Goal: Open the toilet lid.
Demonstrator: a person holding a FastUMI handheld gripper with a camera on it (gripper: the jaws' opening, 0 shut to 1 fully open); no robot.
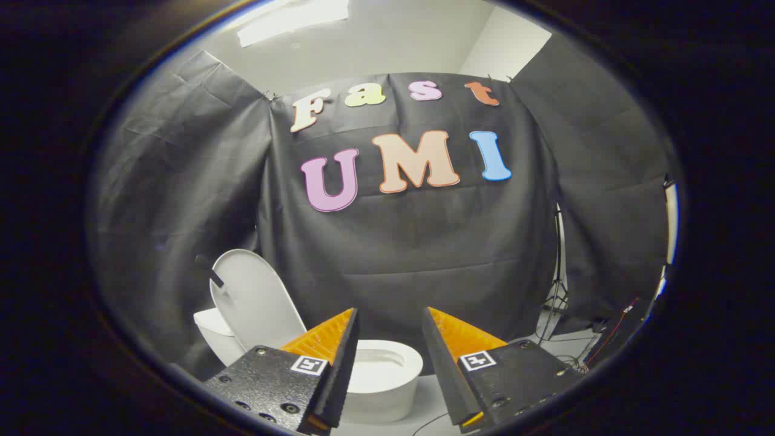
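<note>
The black cloth wall (412, 242) of the booth stands behind everything, with a light stand (558, 284) and some cables (605, 339) on the floor off to the right of your fingers. Below it sits the white toilet (387, 378), low and just beyond your left finger, its bowl rim open to view. The toilet lid (254, 300) stands raised at the back of the bowl, tilted up toward the cloth and resting near the tank (212, 333); judging by how it lies, the opening itself looks done.

Your gripper (390, 339) hangs above and in front of the bowl, touching nothing. Its two fingers (330, 345) are apart, with a clear gap between them and only the seat rim and cloth showing through it.

What remains seems to be leaving cleanly. Keep the fingers spread and draw back along a line away from the lid, so you do not brush its edge and tip it forward. Watch the lid as you go; it appears to lean past upright, but you cannot tell how firmly it rests, so move slowly and avoid bumping the bowl.
</note>
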